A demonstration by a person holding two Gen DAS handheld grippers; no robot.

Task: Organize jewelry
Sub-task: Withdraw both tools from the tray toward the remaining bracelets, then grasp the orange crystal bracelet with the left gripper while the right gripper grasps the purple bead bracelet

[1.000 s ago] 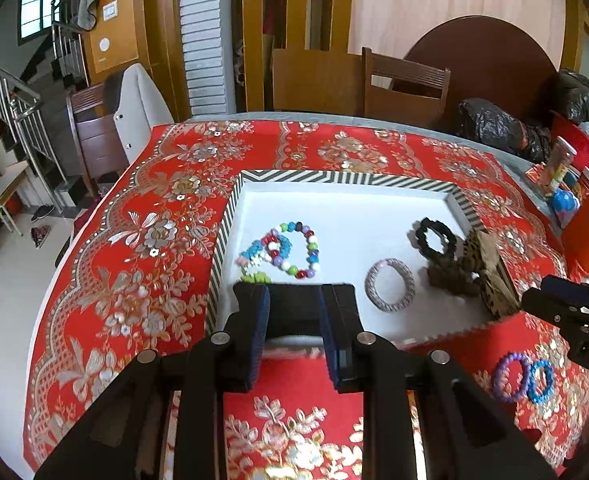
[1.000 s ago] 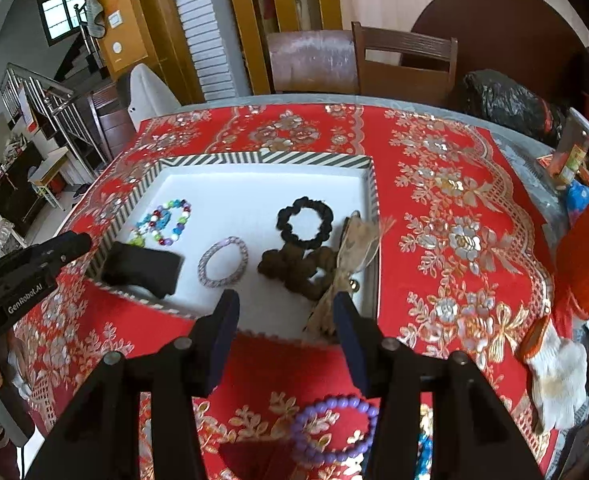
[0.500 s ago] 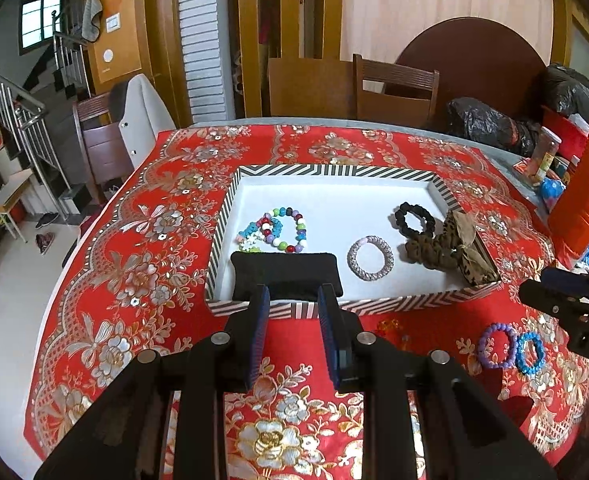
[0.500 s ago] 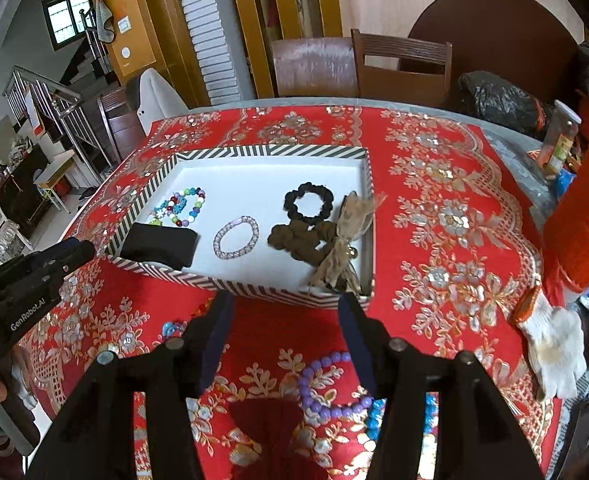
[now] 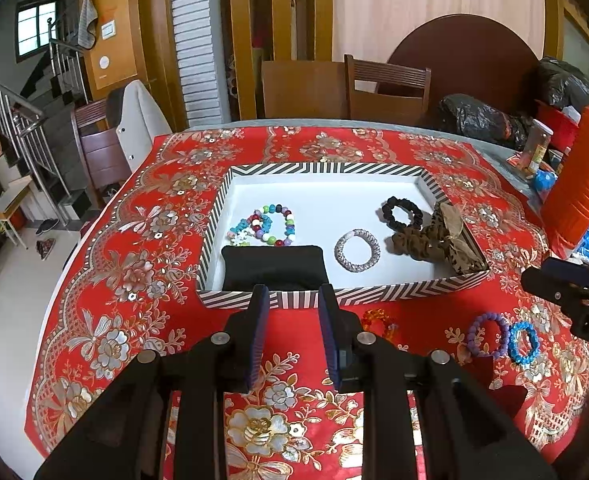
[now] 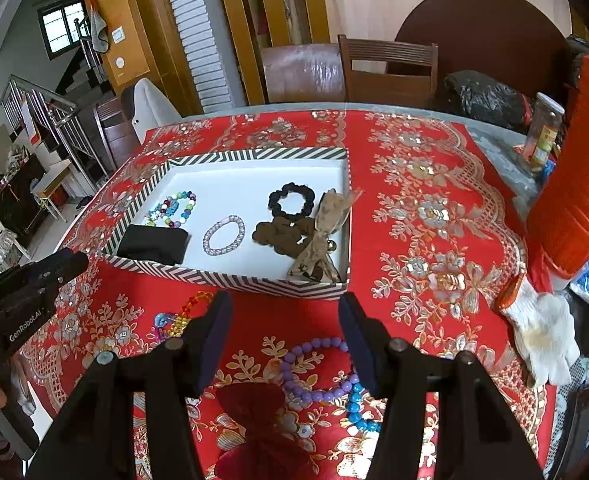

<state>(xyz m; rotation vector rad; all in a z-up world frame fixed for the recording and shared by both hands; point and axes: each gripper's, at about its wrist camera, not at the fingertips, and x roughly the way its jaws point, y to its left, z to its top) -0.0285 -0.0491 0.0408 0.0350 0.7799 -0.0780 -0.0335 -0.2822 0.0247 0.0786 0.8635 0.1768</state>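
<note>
Red floral tabletop (image 6: pixel 434 208), striped tray (image 6: pixel 230 276) part-filled.
Your right gripper (image 6: pixel 284 320), jaws open and empty, hangs nearest the purple bead bracelet (image 6: pixel 314 368), directly below; left gripper (image 5: pixel 292 312) likewise open.

Tablecloth (image 5: pixel 142 248): red cloth, shiny gold and silver floral print.
Tray (image 5: pixel 326 169): cardboard-like, matt white floor, striped rim.
Black pouch (image 5: pixel 274 266): soft matt fabric.
Multicolour bracelet (image 5: pixel 272 226): glossy beads.
Pale bracelet (image 5: pixel 357 250): tiny glinting beads.
Black scrunchie (image 5: pixel 401 213): matt ruffled cloth.
Purple bracelet (image 6: pixel 314 368): smooth, softly glossy beads.
Blue bracelet (image 5: pixel 523 342): glossy beads.
Left hand-held gripper (image 5: pixel 293 312): matt black plastic, ribbed pads, metal pins.
Chair (image 5: pixel 386 92): varnished wood.
</note>
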